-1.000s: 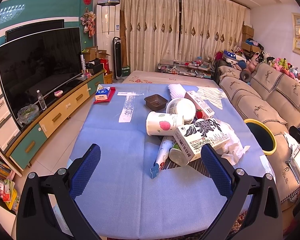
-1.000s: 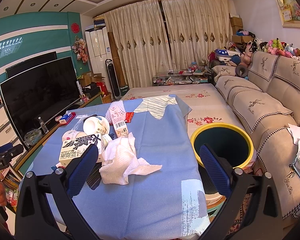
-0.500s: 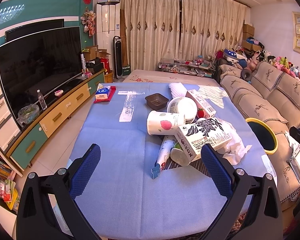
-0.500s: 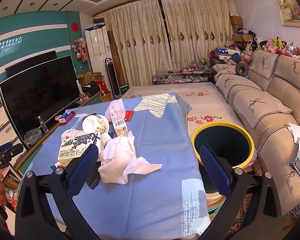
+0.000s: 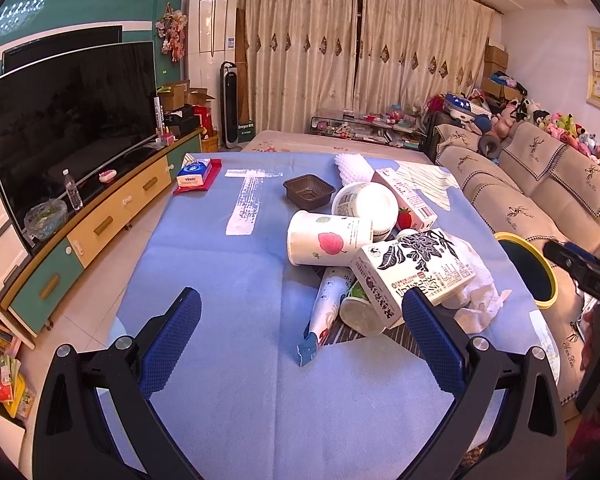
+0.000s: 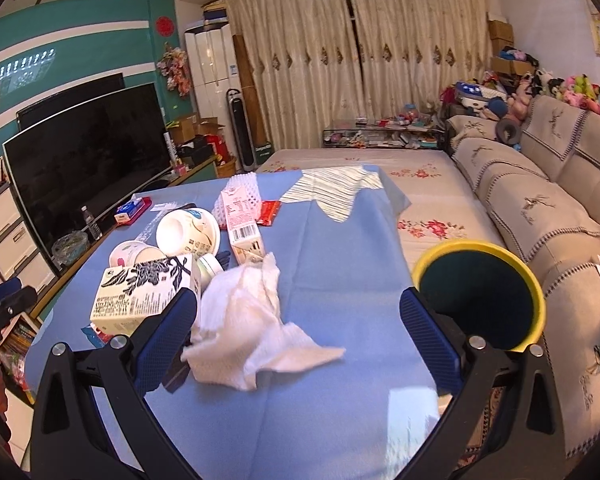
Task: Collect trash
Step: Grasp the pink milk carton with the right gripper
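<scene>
A heap of trash lies on the blue table cloth: a black-and-white floral carton, a paper cup with a pink leaf, a white bowl, a pink carton, a tube and a crumpled white tissue. My left gripper hangs open just short of the heap, nothing between its fingers. My right gripper is open above the tissue. A yellow-rimmed bin stands at the table's right edge, beside the sofa.
A brown plastic tray and a tissue pack on a red packet lie farther back on the cloth. A TV on a low cabinet runs along the left. The sofa lines the right side.
Both grippers have edged slightly forward toward the trash heap; the tissue now sits closer under the right gripper. Nothing was grasped or moved.
</scene>
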`<state>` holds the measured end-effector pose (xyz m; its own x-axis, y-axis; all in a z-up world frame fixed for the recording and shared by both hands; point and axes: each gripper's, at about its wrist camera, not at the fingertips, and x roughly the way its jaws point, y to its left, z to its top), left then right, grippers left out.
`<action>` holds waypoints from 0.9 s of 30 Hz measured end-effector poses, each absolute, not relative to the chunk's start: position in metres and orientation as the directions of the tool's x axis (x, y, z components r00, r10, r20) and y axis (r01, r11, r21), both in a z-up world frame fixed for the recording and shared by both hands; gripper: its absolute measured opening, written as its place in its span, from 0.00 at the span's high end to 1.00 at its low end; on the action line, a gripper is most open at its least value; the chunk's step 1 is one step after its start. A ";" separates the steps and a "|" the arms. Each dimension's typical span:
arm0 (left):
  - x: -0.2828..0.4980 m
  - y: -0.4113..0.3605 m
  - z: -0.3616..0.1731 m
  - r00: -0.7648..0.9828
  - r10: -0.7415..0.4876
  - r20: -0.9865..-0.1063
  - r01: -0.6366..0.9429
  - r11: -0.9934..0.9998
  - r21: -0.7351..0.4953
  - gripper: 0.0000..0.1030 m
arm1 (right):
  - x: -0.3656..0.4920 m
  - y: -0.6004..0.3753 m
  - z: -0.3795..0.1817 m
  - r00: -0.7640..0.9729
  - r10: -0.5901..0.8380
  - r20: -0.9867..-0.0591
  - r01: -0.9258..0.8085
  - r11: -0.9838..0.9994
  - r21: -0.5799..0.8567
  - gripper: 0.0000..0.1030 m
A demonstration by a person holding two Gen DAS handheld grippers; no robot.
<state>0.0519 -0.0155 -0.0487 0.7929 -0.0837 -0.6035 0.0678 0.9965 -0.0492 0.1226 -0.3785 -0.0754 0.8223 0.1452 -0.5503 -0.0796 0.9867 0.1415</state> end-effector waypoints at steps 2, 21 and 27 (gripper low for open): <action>0.056 -0.015 -0.053 0.792 -0.080 -0.606 0.066 0.997 -0.046 0.04 | 0.144 -0.373 -0.075 0.819 0.177 -0.546 -0.114 0.982 0.148 0.06; 0.107 -0.012 -0.079 0.762 -0.085 -0.642 0.060 0.996 -0.061 0.04 | 0.295 -0.319 -0.124 0.646 0.291 -0.705 -0.316 0.944 0.100 0.35; 0.121 -0.016 -0.085 0.752 -0.093 -0.652 0.069 0.996 -0.062 0.04 | 0.312 -0.313 -0.139 0.607 0.307 -0.733 -0.329 0.937 0.120 0.49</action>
